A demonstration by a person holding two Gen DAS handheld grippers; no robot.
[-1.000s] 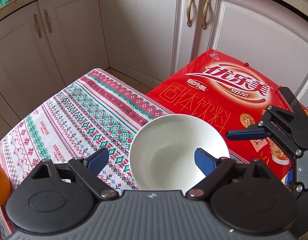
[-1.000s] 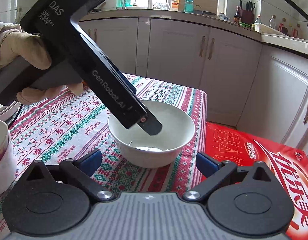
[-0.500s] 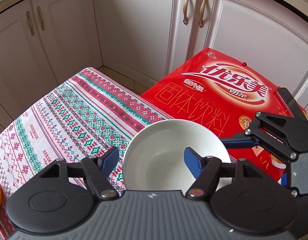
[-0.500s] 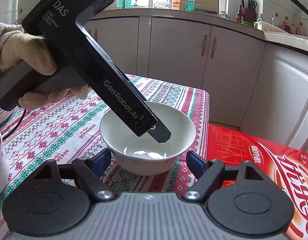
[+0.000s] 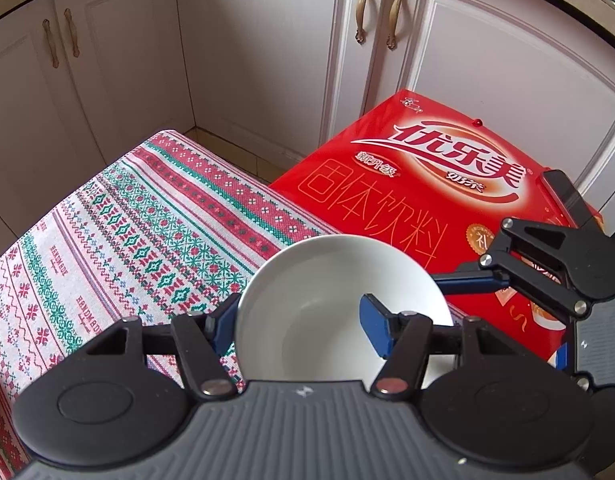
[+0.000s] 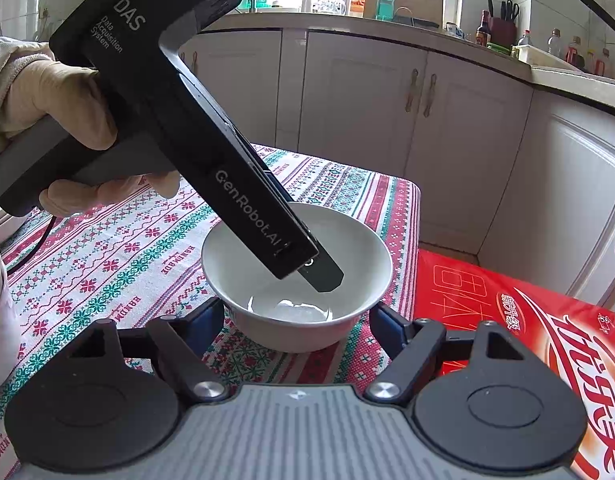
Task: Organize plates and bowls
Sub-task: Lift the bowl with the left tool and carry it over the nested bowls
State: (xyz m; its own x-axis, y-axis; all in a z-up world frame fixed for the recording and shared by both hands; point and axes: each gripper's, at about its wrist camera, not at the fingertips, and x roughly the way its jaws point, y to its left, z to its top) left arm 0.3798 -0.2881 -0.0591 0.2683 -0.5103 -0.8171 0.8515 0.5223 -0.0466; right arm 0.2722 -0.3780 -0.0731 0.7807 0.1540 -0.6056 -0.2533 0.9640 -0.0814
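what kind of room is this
Most likely a home kitchen: white cabinet doors run under a counter crowded with bottles and a knife block, and a white bowl sits on a table with a patterned cloth.

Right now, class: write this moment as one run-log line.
left gripper: shut on bowl wall | right gripper: jaws closing around bowl sides | bowl: upright on tablecloth, near red box

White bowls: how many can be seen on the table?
1. The white bowl sits near the corner of the patterned tablecloth, beside the red box. Others may lie outside both views.
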